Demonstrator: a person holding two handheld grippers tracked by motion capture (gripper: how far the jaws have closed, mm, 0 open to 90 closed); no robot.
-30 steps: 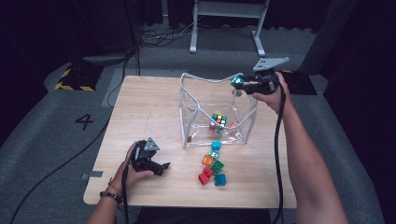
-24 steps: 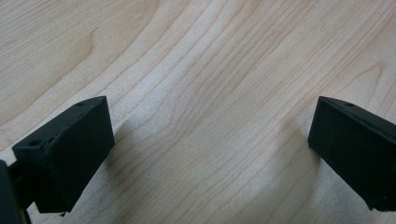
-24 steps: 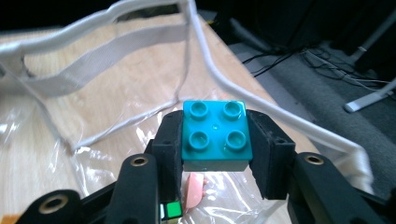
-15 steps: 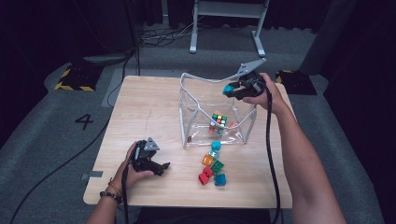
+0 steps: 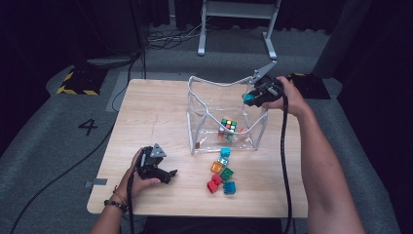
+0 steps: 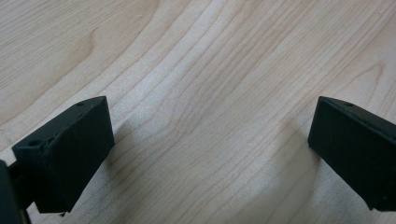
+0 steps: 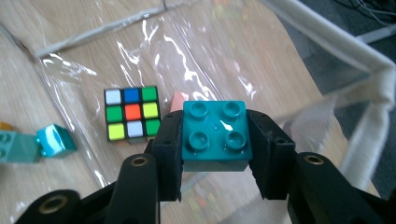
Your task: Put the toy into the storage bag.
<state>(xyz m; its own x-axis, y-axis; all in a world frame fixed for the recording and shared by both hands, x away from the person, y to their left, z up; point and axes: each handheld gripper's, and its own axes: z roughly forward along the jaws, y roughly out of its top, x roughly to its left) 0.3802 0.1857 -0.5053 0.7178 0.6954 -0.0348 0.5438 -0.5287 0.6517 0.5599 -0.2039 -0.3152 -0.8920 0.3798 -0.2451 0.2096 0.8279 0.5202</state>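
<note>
A clear plastic bag (image 5: 209,122) with a white rim stands open in the middle of the table. A puzzle cube (image 5: 228,126) (image 7: 131,113) lies inside it. My right gripper (image 5: 252,97) (image 7: 215,140) hovers over the bag's right rim, shut on a teal brick (image 7: 215,133) (image 5: 249,98), studs facing the camera. Several loose bricks (image 5: 221,171) in teal, orange, green and red lie just in front of the bag. My left gripper (image 5: 165,174) (image 6: 210,140) rests low over the bare wood at the front left, open, with nothing between its jaws.
The wooden table (image 5: 151,117) has free room on its left half. A white stand (image 5: 236,24) and cables sit on the grey floor behind the table. A pink piece (image 7: 177,101) lies beside the puzzle cube in the bag.
My right gripper has carried the teal brick down and leftward from behind the bag to just over its right rim. The left gripper has stayed put.
</note>
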